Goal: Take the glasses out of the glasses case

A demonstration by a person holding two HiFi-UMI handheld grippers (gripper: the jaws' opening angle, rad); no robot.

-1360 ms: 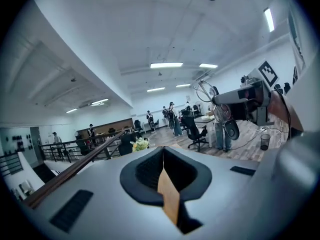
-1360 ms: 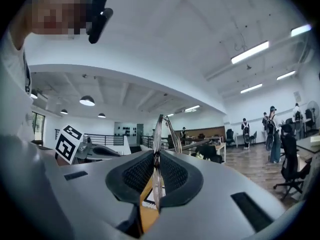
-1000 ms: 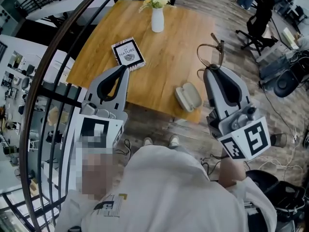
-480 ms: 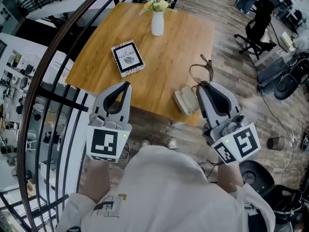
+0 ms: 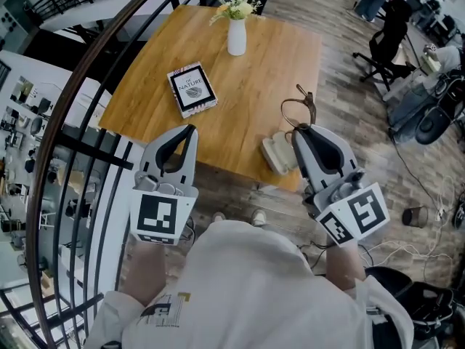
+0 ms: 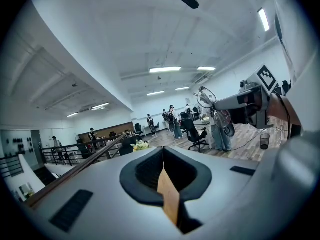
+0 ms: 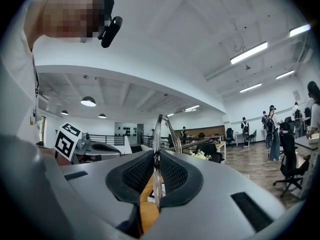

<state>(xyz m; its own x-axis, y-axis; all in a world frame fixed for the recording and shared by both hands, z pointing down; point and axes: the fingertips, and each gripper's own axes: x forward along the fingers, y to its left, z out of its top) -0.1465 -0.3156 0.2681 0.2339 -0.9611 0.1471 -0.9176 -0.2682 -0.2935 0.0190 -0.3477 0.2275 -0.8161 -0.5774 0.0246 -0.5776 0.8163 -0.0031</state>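
Wire-thin brown glasses, one pair, are clamped in the grey right gripper at centre right; one pale open glasses case is partly hidden behind it. On the grey left gripper, the jaws are closed, empty.

Thin-framed glasses pinched edge-on in the right gripper, lifted clear, pale grey glasses case lying near the wooden table's front edge

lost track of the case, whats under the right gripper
The glasses case, on the table edge below the right gripper holding the glasses. The gripper covers its right side.
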